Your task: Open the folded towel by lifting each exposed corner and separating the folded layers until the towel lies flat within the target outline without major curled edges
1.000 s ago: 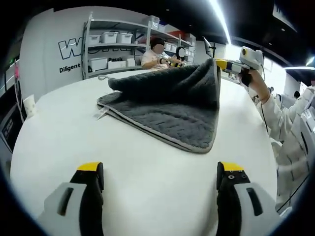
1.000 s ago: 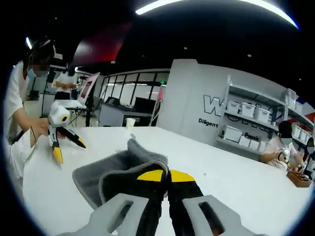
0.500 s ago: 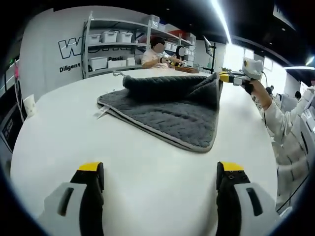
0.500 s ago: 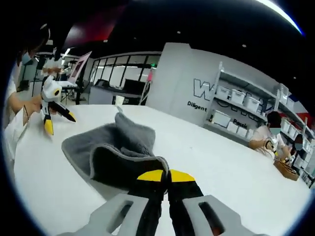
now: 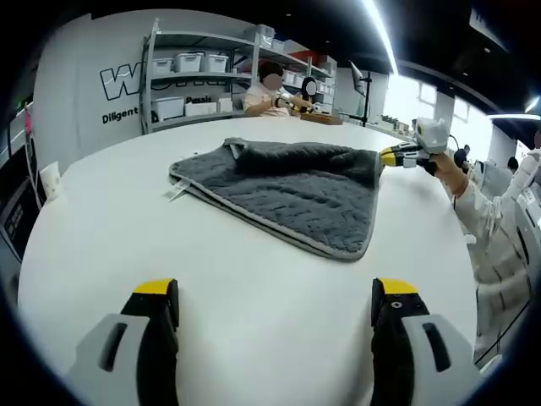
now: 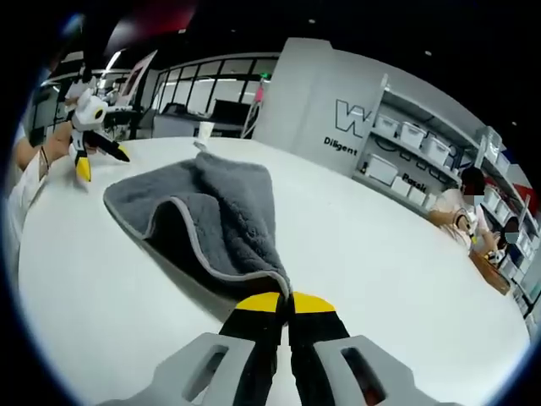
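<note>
A dark grey towel (image 5: 287, 186) with a pale hem lies spread on the white table (image 5: 254, 288), still doubled, with a fold near its far side. My left gripper (image 5: 275, 292) hovers well short of it, jaws wide open with nothing between them. In the right gripper view my right gripper (image 6: 285, 300) is shut on a towel (image 6: 203, 211) corner, held low over the table. From the left gripper view, the right gripper (image 5: 386, 157) grips the towel's right corner, held by a hand. The left gripper (image 6: 101, 162) appears far left beyond the towel.
A small white tag (image 5: 175, 193) sticks out at the towel's left edge. A paper cup (image 5: 51, 180) stands near the table's left rim. Shelves with white bins (image 5: 190, 63) line the back wall, where a person (image 5: 269, 89) sits. Bare table surrounds the towel.
My right gripper has brought the lifted towel corner down and outward, so the raised layer now lies low on the table. My left gripper has stayed put, still open.
</note>
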`<state>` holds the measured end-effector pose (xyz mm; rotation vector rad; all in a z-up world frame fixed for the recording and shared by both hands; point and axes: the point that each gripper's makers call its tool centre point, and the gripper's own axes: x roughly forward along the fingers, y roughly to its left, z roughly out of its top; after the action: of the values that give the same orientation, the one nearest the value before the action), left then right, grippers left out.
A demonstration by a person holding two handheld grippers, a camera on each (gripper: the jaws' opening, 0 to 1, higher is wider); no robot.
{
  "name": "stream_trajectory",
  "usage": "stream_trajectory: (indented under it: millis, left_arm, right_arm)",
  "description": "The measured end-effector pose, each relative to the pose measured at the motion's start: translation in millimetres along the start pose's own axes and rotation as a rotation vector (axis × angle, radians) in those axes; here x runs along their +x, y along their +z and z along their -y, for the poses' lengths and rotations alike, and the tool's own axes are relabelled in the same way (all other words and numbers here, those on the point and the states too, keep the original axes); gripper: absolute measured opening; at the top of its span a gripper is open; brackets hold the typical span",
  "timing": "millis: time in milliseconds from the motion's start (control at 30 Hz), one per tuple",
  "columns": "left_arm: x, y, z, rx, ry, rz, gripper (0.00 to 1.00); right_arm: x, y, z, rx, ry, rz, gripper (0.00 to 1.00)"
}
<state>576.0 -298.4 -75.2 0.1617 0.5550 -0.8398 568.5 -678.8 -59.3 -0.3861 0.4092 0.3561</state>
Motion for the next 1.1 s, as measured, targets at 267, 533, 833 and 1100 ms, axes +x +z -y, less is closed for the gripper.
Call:
stream_trajectory:
  millis: [267,533,833,1100]
  left_arm:
    - [0.2,0.4,-0.5,0.000,0.000,-0.001,0.92]
    - [-0.2,0.2,-1.2,0.001,0.001,-0.003,0.92]
    - [-0.2,2.3,-1.4,-0.001,0.003,0.002,0.93]
    - [-0.2,5.4,0.9,0.012,-0.004,0.009,0.93]
  right_arm:
    - [-3.3,-21.8,-7.4,-0.013,0.037,-0.078,0.00]
    - [-12.8,-25.1,-17.2,-0.009,0.076,-0.098,0.00]
    - [-20.3,-25.7,-25.8,-0.040,0.106,-0.126,0.00]
    - [-28.3,-17.4,-12.6,-0.018,0.091,-0.151,0.27]
